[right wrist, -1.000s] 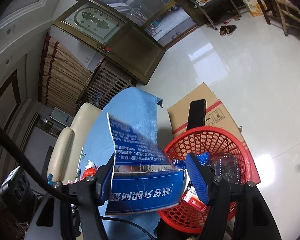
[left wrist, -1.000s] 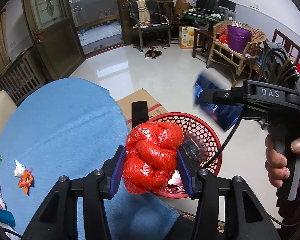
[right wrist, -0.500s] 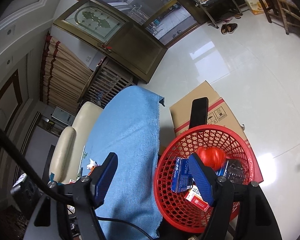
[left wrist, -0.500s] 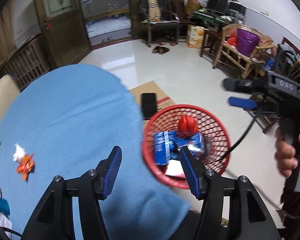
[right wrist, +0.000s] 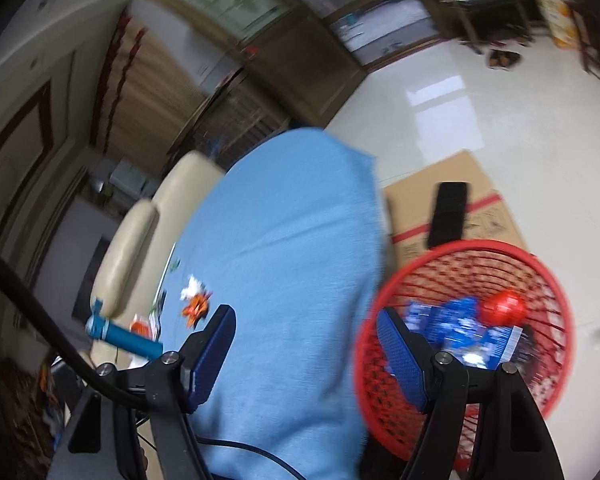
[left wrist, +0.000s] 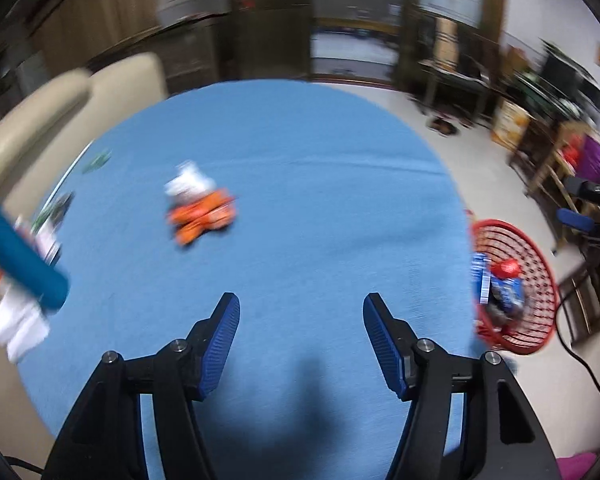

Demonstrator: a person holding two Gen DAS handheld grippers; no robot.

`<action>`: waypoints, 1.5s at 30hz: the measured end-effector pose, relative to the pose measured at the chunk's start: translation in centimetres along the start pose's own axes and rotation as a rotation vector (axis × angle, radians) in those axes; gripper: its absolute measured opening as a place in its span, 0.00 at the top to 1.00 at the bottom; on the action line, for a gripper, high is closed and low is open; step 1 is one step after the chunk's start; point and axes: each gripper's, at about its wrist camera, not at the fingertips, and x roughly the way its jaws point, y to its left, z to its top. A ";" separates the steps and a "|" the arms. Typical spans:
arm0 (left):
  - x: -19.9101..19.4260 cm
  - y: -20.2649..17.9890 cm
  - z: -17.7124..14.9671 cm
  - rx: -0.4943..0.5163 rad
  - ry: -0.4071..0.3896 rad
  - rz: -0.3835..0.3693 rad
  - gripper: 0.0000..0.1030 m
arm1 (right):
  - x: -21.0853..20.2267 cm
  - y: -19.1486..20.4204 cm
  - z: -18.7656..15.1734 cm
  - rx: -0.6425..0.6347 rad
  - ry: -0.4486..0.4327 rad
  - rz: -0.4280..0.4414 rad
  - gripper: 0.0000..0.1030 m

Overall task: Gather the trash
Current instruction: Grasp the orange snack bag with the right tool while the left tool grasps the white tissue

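My left gripper (left wrist: 300, 320) is open and empty above the blue tablecloth (left wrist: 300, 168). An orange and white crumpled wrapper (left wrist: 200, 208) lies on the cloth ahead and to the left of it; it also shows in the right wrist view (right wrist: 196, 300). My right gripper (right wrist: 306, 340) is open and empty at the table's edge, beside the red mesh basket (right wrist: 556, 280). The basket (left wrist: 540, 264) holds the red plastic bag (right wrist: 504, 306) and the blue packet (right wrist: 456, 324).
A teal cylinder (left wrist: 16, 256) and white paper (left wrist: 18, 324) lie at the table's left edge. A cream chair (left wrist: 60, 104) stands behind the table. A cardboard box (right wrist: 440, 204) with a black phone (right wrist: 448, 216) sits on the floor behind the basket.
Both grippers opened and dropped the red bag and the blue packet into the basket. Both then swung left toward the table; the views are motion-blurred.
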 end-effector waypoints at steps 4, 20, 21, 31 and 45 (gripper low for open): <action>0.0 5.4 -2.0 -0.112 0.004 0.064 0.37 | 4.1 5.7 0.7 -0.129 0.060 0.016 0.26; -0.8 18.0 -7.3 -0.291 -0.006 0.206 0.37 | 29.0 24.4 -3.0 -0.593 0.340 0.111 0.26; -0.7 18.4 -7.5 -0.301 -0.002 0.205 0.37 | 30.0 24.9 -3.1 -0.603 0.341 0.118 0.26; 0.3 21.0 -8.4 -0.360 0.007 0.199 0.37 | 35.1 26.3 -6.0 -0.764 0.535 0.134 0.26; 0.5 19.7 -3.0 -0.297 -0.041 0.163 0.37 | 34.3 26.8 -8.1 -0.887 0.426 -0.009 0.72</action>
